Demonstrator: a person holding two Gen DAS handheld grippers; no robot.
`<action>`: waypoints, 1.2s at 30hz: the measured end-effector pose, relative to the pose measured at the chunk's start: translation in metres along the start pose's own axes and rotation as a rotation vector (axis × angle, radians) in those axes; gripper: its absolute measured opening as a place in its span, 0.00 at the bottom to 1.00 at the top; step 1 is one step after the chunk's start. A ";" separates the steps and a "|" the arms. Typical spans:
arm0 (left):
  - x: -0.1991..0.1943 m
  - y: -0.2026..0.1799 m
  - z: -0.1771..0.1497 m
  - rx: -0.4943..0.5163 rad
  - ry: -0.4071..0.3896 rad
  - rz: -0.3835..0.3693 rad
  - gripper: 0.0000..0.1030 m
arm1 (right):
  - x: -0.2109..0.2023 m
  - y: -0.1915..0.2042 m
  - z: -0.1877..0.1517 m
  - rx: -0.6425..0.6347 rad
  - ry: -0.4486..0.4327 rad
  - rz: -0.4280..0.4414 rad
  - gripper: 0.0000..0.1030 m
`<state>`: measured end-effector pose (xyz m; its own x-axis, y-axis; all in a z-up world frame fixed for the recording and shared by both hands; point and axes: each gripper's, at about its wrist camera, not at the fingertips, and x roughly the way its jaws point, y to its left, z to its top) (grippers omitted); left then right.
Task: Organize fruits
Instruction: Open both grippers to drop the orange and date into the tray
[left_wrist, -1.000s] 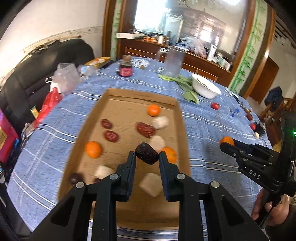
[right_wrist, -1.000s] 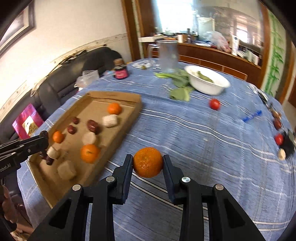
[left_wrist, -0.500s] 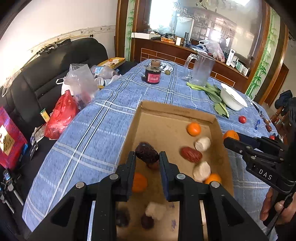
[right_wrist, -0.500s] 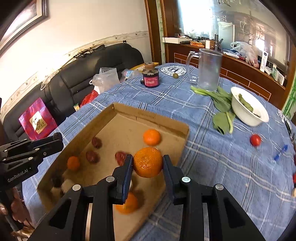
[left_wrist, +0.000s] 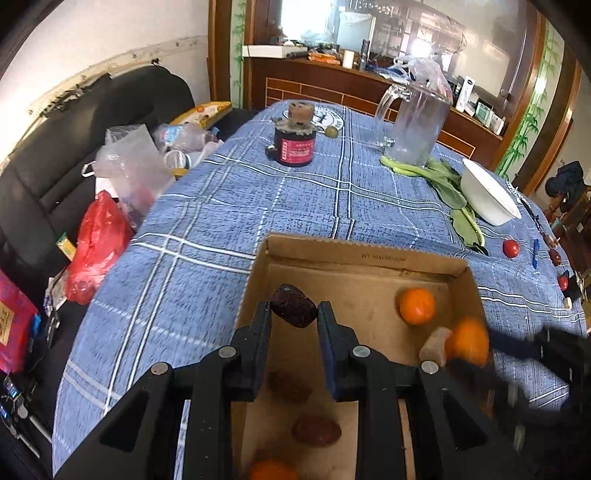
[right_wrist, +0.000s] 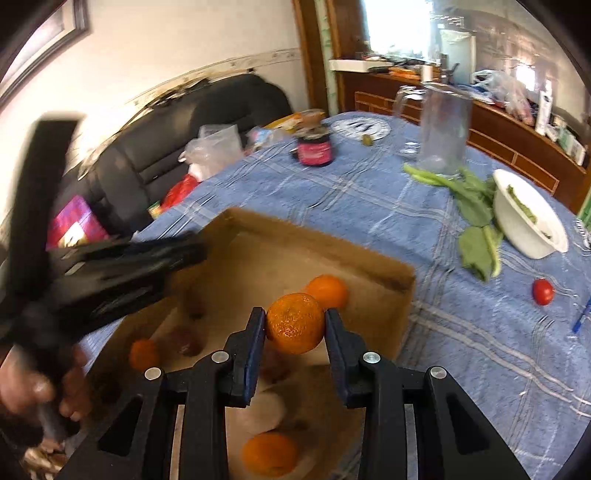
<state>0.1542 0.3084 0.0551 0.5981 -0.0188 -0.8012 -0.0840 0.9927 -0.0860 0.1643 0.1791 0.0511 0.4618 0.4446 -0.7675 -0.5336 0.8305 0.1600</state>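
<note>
- On the round desk under its blue checked cloth, a shallow brown cardboard tray sits near the front edge; it is the collecting place, and both tools hang over it.
- Behind the tray stand things the job does not touch: a clear plastic jug, a white bowl with green leaves beside it, and a dark jar with a red label.
- The left tool is clenched on a dark wrinkled dried date, held in the air above the tray's far left corner.
- The right tool is clenched on a round orange mandarin, held above the tray's far right part, just in front of another mandarin lying on the tray floor.
- Already in the tray, as far as can be seen: several mandarins, some dates such as the red-brown one, and pale lumps I cannot identify.
- Still out on the cloth to the right: a small red round fruit and a few more small dark-red ones near the desk's edge.
- My reading: the sorting is well along but unfinished; both held fruits need setting down, probably each beside its own kind, and the strays still need fetching.
</note>
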 end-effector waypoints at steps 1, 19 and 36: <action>0.004 -0.001 0.001 0.007 0.003 0.002 0.24 | 0.000 0.005 -0.003 -0.007 0.008 0.016 0.35; 0.050 -0.005 0.005 0.065 0.113 0.002 0.24 | 0.031 0.060 -0.038 -0.178 0.135 0.076 0.35; 0.048 -0.007 0.005 0.078 0.119 -0.008 0.36 | 0.027 0.068 -0.039 -0.210 0.143 0.030 0.42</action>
<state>0.1875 0.3010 0.0203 0.4991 -0.0356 -0.8658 -0.0149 0.9987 -0.0497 0.1132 0.2344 0.0170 0.3471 0.4035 -0.8466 -0.6879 0.7231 0.0626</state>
